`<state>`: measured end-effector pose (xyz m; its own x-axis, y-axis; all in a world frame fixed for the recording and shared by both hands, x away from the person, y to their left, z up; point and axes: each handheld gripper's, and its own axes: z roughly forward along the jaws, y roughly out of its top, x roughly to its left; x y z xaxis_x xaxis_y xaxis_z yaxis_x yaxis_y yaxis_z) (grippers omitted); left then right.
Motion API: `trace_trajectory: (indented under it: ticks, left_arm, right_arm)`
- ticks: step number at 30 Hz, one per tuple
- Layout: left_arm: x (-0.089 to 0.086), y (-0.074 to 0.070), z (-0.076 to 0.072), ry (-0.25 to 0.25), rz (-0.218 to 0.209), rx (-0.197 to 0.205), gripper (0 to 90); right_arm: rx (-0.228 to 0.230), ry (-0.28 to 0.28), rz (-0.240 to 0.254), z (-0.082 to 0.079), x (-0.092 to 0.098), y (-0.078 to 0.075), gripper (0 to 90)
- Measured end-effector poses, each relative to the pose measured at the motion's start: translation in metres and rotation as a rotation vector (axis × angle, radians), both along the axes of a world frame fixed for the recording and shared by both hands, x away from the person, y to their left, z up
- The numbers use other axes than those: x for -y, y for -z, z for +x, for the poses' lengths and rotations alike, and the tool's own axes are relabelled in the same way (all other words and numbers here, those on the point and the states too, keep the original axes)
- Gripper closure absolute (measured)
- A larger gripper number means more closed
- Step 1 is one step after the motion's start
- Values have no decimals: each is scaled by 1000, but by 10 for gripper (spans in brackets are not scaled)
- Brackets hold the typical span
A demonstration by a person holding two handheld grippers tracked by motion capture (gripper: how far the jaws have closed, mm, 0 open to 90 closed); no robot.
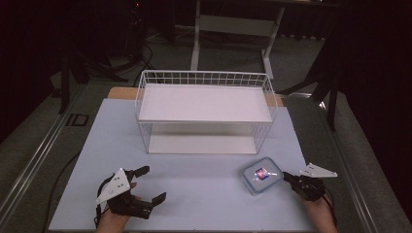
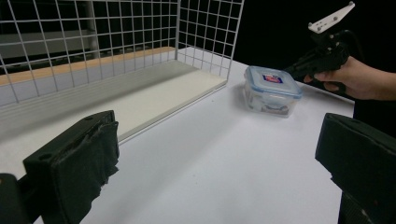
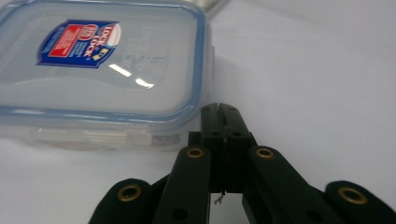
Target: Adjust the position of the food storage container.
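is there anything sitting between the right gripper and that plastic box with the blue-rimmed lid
Nothing visible does. The right gripper, jaws shut, sits right beside the corner of the clear plastic box with the blue-rimmed lid, with bare white table around them. Whether the jaw tips already touch the box cannot be told.

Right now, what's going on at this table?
A person holds a gripper in each hand. The right gripper, jaws shut, has its tips at the corner of a lidded plastic box on the table, in front of a white wire rack. The left gripper is open, off to the side, holding nothing.
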<state>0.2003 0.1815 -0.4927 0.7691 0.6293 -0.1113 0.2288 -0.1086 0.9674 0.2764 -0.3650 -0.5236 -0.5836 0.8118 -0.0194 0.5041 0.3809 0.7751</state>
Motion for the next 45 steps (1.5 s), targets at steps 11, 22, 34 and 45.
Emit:
trace_trajectory:
  ticks: [11,22,34,45]
  left_arm:
    - [0,0,-1,5,3,1,4]
    - [-1,-1,-1,2,3,4,4]
    - [1,1,0,4,12,-5,4]
    - [1,1,0,0,17,-9,4]
  right_arm:
    - [-29,-121,-13,3,-38,-1,900]
    - [-51,-126,-23,8,-40,1,900]
    - [-94,-205,-11,4,-67,4,900]
    - [-115,-285,-29,6,-97,2,900]
